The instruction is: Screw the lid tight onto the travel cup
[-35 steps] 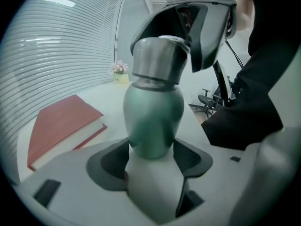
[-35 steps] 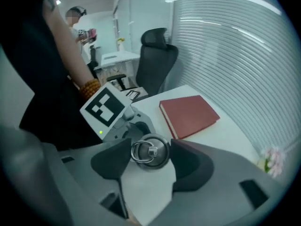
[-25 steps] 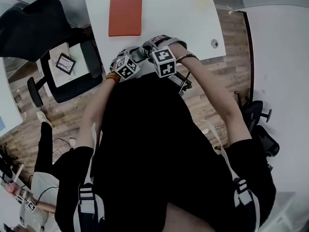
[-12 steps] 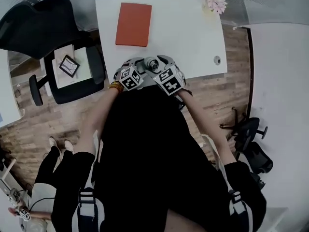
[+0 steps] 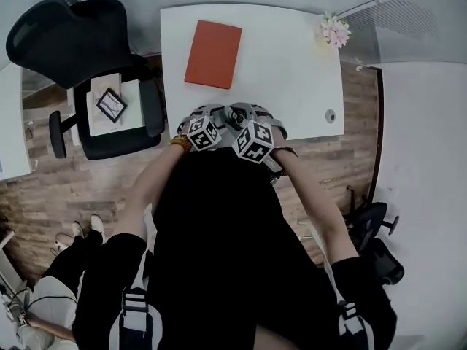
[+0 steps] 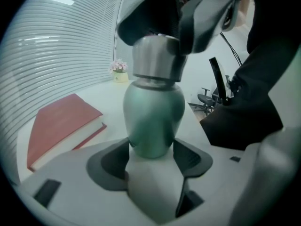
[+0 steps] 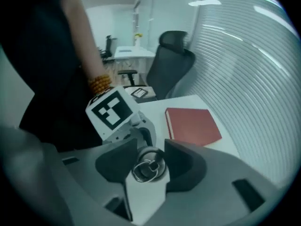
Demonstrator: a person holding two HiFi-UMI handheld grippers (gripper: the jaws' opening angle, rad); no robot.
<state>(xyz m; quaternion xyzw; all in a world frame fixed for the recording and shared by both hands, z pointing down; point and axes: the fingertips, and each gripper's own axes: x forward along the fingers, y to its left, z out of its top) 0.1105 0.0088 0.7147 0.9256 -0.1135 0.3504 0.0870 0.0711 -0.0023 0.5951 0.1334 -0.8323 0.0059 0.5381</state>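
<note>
The travel cup [image 6: 155,117] has a green body and stands near the front edge of the white table [image 5: 292,64]. My left gripper [image 6: 153,149] is shut on its lower body, one pad on each side. The silver lid [image 6: 157,60] sits on top of the cup. My right gripper [image 7: 150,163] comes down on it from above. Its jaws have just been closing, with the lid [image 7: 149,165] and its wire ring between them, and the pads now rest against it. In the head view both marker cubes hide most of the cup [image 5: 235,115].
A red book [image 5: 213,53] lies on the table behind the cup. A small pot of flowers [image 5: 333,30] stands at the far right corner. A black office chair [image 5: 66,39] and a seat with a notebook [image 5: 109,104] stand to the left.
The right gripper's marker cube has rolled over the cup. The left gripper has kept its place on the cup. The head view itself has shifted.
</note>
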